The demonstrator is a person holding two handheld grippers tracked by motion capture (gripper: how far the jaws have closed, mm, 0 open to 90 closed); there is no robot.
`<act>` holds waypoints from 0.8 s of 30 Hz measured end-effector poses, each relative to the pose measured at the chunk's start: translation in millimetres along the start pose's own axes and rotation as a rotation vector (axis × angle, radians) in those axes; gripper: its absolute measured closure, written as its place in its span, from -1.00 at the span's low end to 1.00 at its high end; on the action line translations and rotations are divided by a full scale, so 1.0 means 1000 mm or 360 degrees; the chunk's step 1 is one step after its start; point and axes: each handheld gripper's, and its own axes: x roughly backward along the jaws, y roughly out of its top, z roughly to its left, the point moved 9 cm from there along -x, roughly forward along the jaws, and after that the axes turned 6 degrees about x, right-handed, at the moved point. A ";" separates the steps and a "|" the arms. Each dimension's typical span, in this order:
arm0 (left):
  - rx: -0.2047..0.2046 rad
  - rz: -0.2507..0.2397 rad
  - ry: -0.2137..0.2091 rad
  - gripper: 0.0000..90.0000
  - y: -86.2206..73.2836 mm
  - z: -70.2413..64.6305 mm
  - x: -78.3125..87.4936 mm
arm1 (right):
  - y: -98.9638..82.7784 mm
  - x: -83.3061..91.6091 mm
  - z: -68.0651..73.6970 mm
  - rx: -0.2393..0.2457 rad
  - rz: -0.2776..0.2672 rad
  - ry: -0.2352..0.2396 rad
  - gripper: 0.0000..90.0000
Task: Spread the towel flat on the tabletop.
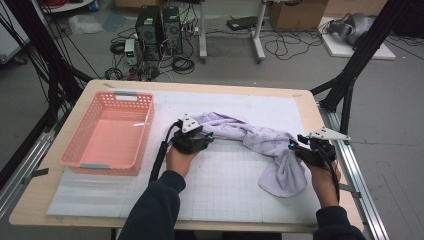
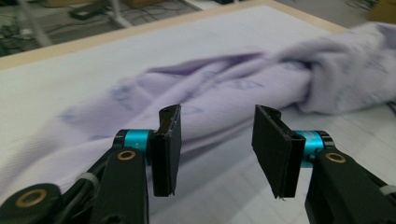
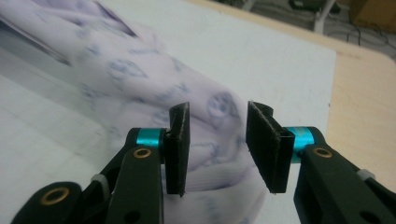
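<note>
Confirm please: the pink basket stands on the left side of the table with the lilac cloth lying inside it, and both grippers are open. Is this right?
Not quite. The lilac cloth is not inside the pink basket; the high view shows it bunched on the white mat, to the right of the basket. The rest holds: the basket stands on the left, and the left gripper and the right gripper both have their jaws apart.

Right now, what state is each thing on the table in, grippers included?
Cloth: bunched and twisted in a rope across the mat, one end fanned out near the right gripper.
Basket: upright, empty, at the table's left.
Left gripper: open, jaws apart just short of the cloth.
Right gripper: open, cloth lying between and beyond its jaws, not clamped.
</note>
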 end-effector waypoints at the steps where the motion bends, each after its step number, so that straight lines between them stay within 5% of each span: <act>1: -0.0010 0.0027 -0.0016 0.17 -0.003 -0.004 -0.005 | 0.003 0.003 0.002 0.0007 -0.0026 0.0000 0.29; 5: 0.0004 0.0058 -0.0044 0.15 -0.007 -0.010 -0.012 | 0.010 0.014 0.020 0.0058 -0.0060 0.0084 0.32; 8: -0.0025 0.0057 -0.0045 0.09 -0.007 -0.010 -0.010 | 0.001 0.003 0.050 0.0146 0.0039 0.0214 0.21; 14: -0.0005 0.0034 0.0009 -0.06 -0.003 0.004 0.003 | -0.025 -0.007 0.091 0.0236 0.0189 0.0349 0.16; 18: -0.0016 0.0027 0.0021 -0.06 -0.001 0.009 0.012 | -0.041 -0.016 0.102 0.0290 0.0347 0.0351 0.17; 22: -0.0023 0.0012 0.0043 -0.04 -0.002 0.013 0.021 | -0.047 -0.017 0.100 0.0221 0.0335 0.0320 0.33; 24: -0.0018 0.0013 0.0051 -0.04 -0.006 0.015 0.026 | -0.049 -0.015 0.104 0.0173 0.0322 0.0358 0.65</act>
